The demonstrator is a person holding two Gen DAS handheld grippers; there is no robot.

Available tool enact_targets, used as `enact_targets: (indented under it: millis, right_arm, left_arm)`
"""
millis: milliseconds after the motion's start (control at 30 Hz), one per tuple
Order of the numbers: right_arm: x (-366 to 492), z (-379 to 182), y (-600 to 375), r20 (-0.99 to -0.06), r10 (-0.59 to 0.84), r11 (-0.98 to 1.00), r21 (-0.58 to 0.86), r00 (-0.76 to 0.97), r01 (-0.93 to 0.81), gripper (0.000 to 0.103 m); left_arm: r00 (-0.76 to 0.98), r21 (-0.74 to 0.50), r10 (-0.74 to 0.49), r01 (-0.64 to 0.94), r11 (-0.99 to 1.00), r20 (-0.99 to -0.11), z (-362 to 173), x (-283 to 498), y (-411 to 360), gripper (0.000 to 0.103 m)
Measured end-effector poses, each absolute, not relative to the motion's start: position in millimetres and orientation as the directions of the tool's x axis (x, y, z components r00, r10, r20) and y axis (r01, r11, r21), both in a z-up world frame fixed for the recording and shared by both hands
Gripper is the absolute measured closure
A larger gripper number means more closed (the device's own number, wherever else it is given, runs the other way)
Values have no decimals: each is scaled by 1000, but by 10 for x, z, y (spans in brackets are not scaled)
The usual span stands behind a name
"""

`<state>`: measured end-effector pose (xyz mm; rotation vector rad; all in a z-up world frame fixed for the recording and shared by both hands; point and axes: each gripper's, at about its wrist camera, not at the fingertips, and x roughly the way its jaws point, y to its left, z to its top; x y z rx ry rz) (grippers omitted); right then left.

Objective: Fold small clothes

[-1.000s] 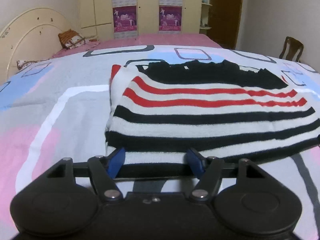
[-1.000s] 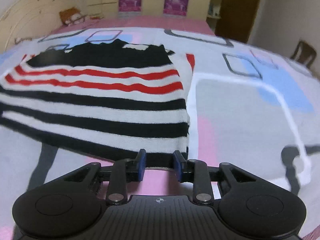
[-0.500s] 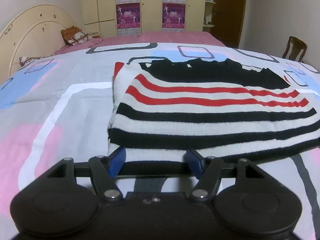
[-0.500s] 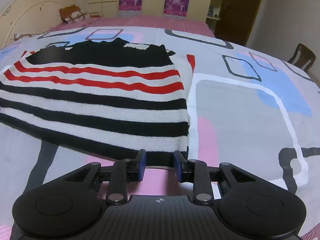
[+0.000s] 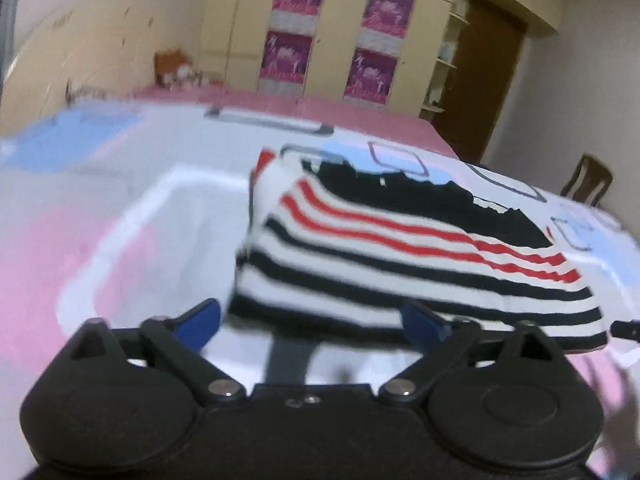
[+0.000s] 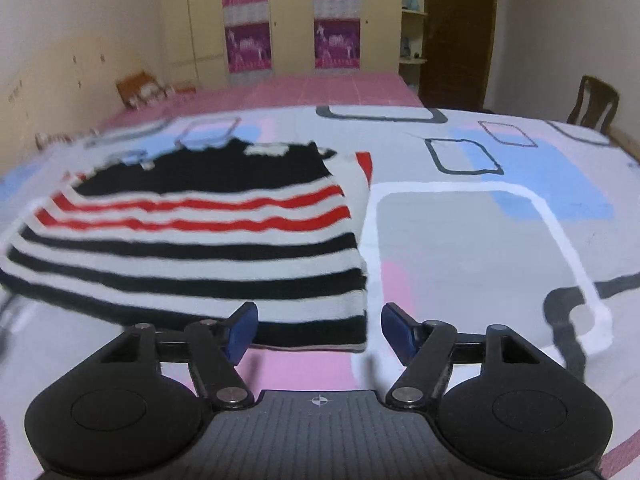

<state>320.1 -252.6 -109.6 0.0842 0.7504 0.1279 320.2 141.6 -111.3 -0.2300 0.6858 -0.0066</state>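
A folded striped sweater [image 5: 400, 248], black, white and red, lies flat on the patterned bedspread [image 5: 120, 216]; it also shows in the right wrist view [image 6: 200, 240]. My left gripper [image 5: 316, 322] is open and empty, raised just before the sweater's near left corner. My right gripper [image 6: 318, 328] is open and empty, just before the sweater's near right corner. Neither touches the cloth. The right gripper's tip [image 5: 626, 328] shows at the left wrist view's right edge.
The bedspread [image 6: 460, 240] spreads wide to the right of the sweater. A wooden chair [image 6: 592, 104] stands at the far right. A wardrobe with posters [image 6: 292, 20] and a brown door [image 6: 460, 32] are behind. A pillow [image 5: 176, 68] lies by the headboard.
Both grippers have opened wider and let go of the sweater's near hem, then lifted and drawn back. The sweater now lies flat on the bed.
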Motion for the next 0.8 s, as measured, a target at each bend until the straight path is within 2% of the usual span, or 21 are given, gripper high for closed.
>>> enact_targets:
  millis: [33, 67, 100, 267, 533, 600, 667, 733, 800]
  right_arm:
    - [3189, -1087, -2537, -663, 163, 985, 146, 730, -87, 72]
    - [3195, -1087, -2544, -660, 180, 981, 176, 729, -82, 95]
    - [3210, -1090, -2549, -660, 196, 976, 206, 725, -76, 99]
    - [3357, -1067, -2476, -647, 269, 949, 303, 714, -84, 101]
    - [3855, -1074, -2016, -643, 347, 930, 332, 683, -160, 101]
    - [4022, -1085, -1873, -643, 367, 924, 336, 672, -183, 101]
    - [4183, -1099, -1726, -646, 386, 918, 339, 659, -206, 101]
    - [4308, -1124, -1584, -648, 401, 913, 339, 647, -226, 101]
    - [4386, -1131, -1469, -648, 409, 911, 336, 643, -240, 101]
  left_arm:
    - [760, -269, -97, -106, 957, -643, -1186, 3200, 1448, 22]
    - [750, -338, -126, -137, 931, -649, -1256, 3202, 1487, 29]
    - [747, -413, -158, -168, 895, -646, -1332, 3203, 1530, 31]
    - [820, -642, -184, -264, 720, -542, -1539, 3220, 1687, 32]
    - [860, -691, -122, -304, 656, -495, -1650, 3719, 1790, 43]
    - [861, -697, -112, -319, 642, -496, -1681, 3829, 1843, 56]
    - [857, -702, -105, -337, 628, -504, -1702, 3921, 1915, 64]
    - [851, -706, -113, -344, 619, -513, -1700, 3994, 1966, 77]
    - [863, -728, -125, -325, 603, -489, -1650, 3975, 1977, 81]
